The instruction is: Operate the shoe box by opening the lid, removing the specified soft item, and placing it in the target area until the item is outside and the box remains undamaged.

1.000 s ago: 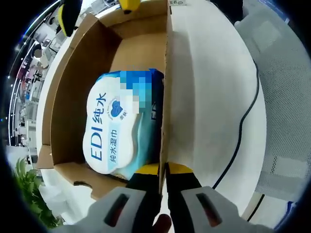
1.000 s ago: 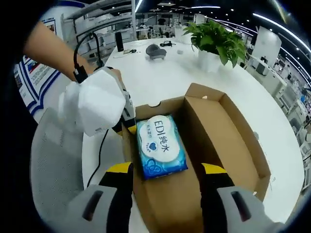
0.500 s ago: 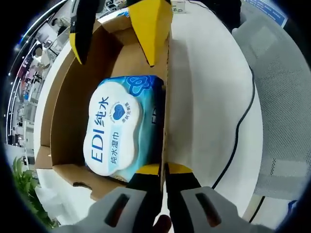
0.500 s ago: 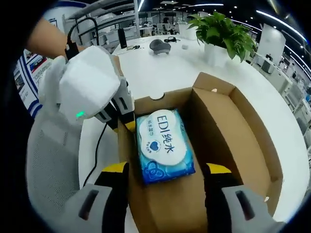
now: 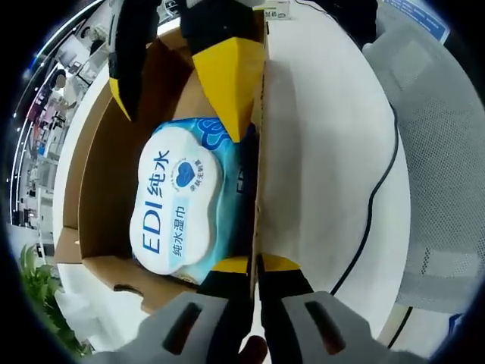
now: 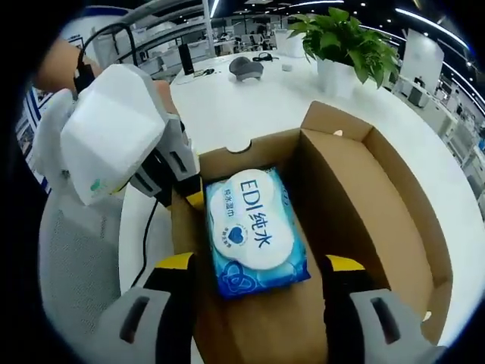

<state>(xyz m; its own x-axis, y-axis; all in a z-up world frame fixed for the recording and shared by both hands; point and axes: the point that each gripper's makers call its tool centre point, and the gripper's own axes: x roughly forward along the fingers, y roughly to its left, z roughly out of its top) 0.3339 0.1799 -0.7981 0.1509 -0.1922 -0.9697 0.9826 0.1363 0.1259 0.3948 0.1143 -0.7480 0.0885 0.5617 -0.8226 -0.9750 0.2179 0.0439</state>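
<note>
The left gripper (image 5: 255, 267) has its two yellow-tipped jaws drawn together on a thin upright cardboard edge, with barely a slit showing between the fingertips; in the right gripper view its white body (image 6: 114, 133) comes in from the left with a bare forearm behind it. The right gripper (image 6: 259, 267) holds its jaws wide apart, yellow tips pointing forward with nothing touching their inner faces. In the left gripper view those same two fingers (image 5: 227, 76) reach in from the top, still spread, one yellow tip far nearer than the other.
</note>
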